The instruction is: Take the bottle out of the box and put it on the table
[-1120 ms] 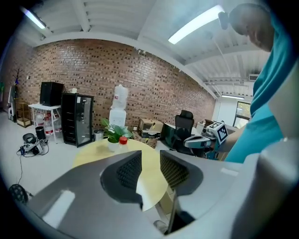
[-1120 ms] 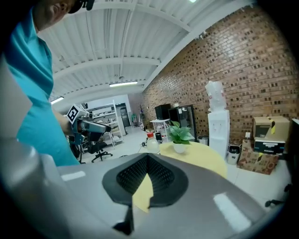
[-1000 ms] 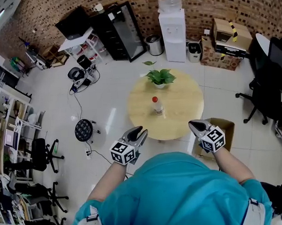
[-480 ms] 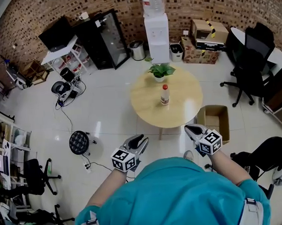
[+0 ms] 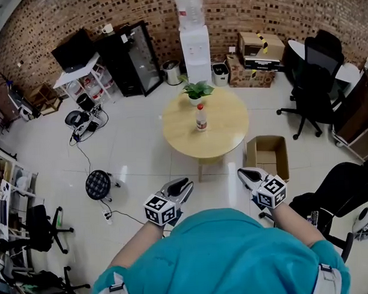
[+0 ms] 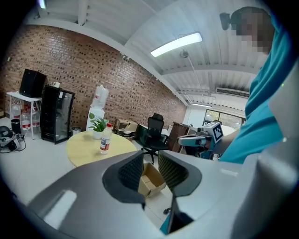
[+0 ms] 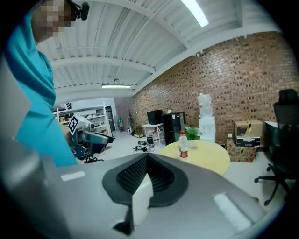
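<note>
Head view, left side first: black glass-door cabinet [image 5: 134,56] by the brick wall, round black stool [image 5: 98,184] on the white floor. Next the L gripper [image 5: 184,184], held low in front of the teal shirt, well apart from the table. Its fingers [image 6: 132,170] stand a narrow gap apart and are closing, nothing btwn them, only floor and the box far off thru the gap.

Centre now: round pale-wood table [image 5: 223,136], and there's the bottle [image 5: 200,117], upright on it, near the middle and a bit toward the far edge, just in front of the potted plant [image 5: 196,90]. It's clear plastic w/ a red cap and a white label band w/ some red round the middle. Neither gripper is touching it. Behind, a white water dispenser [image 5: 194,40] stands at the wall.

Moving right: R gripper [image 5: 241,171], also held near the body, fingers [image 7: 135,175] pressed together, empty. Past it, the cardboard box [image 5: 267,157] sits on the floor just right of the table, top open. Far right, a black office chair [image 5: 312,84].
</note>
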`<control>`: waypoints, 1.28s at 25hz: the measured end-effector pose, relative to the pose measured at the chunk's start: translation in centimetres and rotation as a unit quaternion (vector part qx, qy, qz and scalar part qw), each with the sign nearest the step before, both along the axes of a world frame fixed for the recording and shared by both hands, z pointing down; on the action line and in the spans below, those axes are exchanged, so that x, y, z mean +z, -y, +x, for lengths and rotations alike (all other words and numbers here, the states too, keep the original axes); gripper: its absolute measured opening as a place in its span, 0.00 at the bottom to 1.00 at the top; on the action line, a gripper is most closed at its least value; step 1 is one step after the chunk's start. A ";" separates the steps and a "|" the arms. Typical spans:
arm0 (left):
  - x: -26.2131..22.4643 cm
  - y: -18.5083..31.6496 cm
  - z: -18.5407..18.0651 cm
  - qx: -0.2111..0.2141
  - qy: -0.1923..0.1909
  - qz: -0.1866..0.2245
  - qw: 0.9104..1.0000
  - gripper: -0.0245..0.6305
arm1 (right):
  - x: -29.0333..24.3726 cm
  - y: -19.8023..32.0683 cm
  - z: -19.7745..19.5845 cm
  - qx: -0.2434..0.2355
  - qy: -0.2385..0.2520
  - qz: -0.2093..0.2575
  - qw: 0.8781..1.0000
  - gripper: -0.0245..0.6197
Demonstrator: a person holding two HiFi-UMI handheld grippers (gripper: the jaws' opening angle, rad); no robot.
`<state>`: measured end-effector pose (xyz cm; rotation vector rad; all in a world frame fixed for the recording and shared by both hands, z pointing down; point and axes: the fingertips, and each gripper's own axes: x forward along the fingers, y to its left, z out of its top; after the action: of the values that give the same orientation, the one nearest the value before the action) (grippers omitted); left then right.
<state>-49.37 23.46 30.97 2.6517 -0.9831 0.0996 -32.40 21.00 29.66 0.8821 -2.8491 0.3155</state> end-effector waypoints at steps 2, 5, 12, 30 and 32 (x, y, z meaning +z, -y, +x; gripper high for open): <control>0.4 -2.2 3.3 -0.011 0.002 -0.004 1.000 0.17 | 0.3 -2.4 3.0 -0.012 0.000 0.005 1.000 0.04; 0.9 -4.1 8.7 -0.024 -0.008 -0.019 1.000 0.12 | 0.4 -4.6 7.8 -0.026 0.007 0.008 1.000 0.04; 1.5 -7.4 13.5 -0.038 -0.002 -0.028 0.999 0.04 | 2.3 -7.8 12.8 -0.033 0.037 -0.018 0.999 0.04; 1.0 -18.8 -2.4 -0.021 -0.010 0.021 0.999 0.04 | 0.0 -19.9 -2.1 -0.007 0.062 -0.008 0.998 0.04; 0.4 -19.1 -3.5 -0.019 -0.016 0.022 0.999 0.04 | -0.6 -20.2 -3.5 -0.006 0.056 -0.006 0.998 0.04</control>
<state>-52.90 42.59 31.33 2.6640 -1.0364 0.0261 -35.94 41.24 29.07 0.8720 -2.9503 0.3924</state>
